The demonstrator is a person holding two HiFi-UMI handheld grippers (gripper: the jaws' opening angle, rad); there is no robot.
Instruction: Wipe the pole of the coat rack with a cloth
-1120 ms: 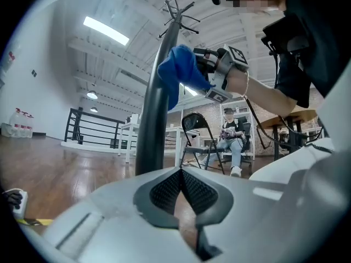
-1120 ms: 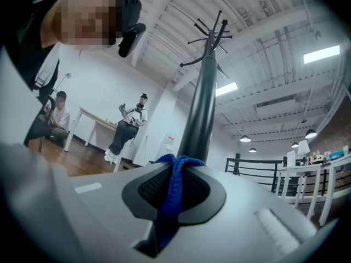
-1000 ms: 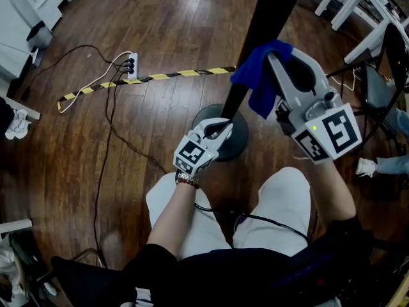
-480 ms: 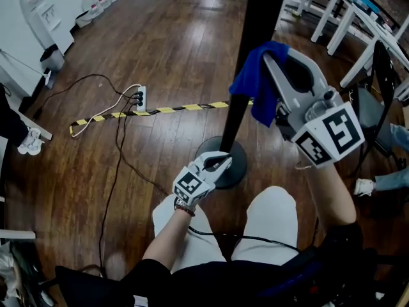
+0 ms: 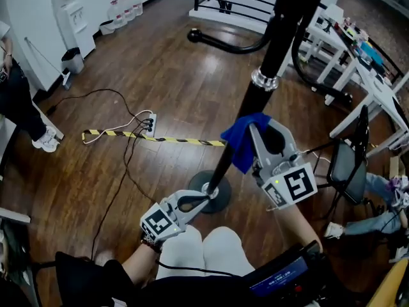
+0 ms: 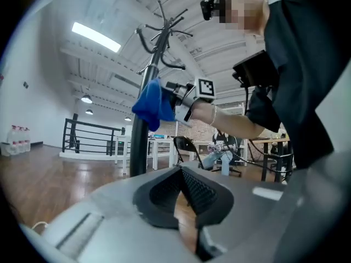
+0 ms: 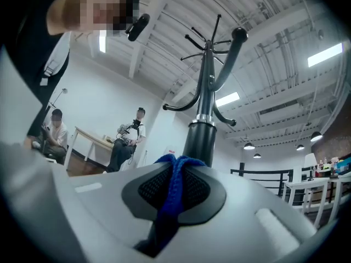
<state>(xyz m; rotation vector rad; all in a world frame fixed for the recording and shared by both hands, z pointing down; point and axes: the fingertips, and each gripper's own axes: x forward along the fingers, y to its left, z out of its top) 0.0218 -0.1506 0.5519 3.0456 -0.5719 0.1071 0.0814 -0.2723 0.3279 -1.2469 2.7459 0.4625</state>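
Both tongs sit lower in my view than a second ago.
Right tongs (image 5: 259,128) clamp the blue cloth (image 5: 239,144) against the coat rack pole (image 5: 259,101); left tongs (image 5: 206,197) are closed and empty, tips by the round base (image 5: 223,201).

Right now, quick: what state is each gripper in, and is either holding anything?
Left gripper: jaws shut, nothing between them.
Right gripper: jaws shut on the blue cloth.

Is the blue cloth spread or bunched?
Bunched: the blue cloth is pinched into a narrow fold between the right gripper's jaws.
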